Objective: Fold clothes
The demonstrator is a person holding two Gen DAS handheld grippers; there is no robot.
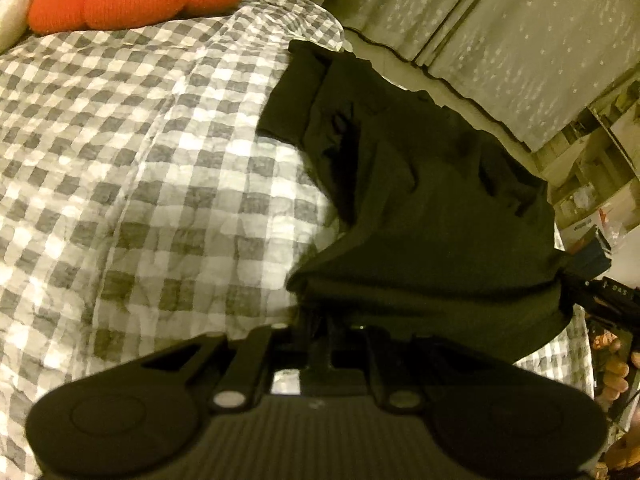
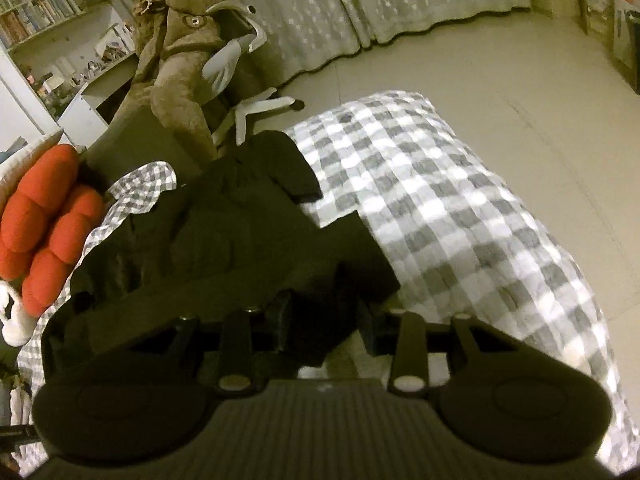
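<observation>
Black garment (image 1: 420, 208) is being pinched at its near hem by both tongs, left gripper (image 1: 332, 332) and right gripper (image 2: 324, 320), and is lying bunched along the checkered bed's (image 1: 140, 180) edge, beside an orange cushion (image 2: 44, 220).

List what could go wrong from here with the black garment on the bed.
1. The black garment lies bunched near the edge of the checkered bedspread; a pull toward the floor could drag it off.
2. Each hand-held gripper's fingertips are buried in dark cloth, so either may pinch several layers, or some bedspread, and fold crookedly.
3. The orange cushion sits close and could get snagged.
</observation>
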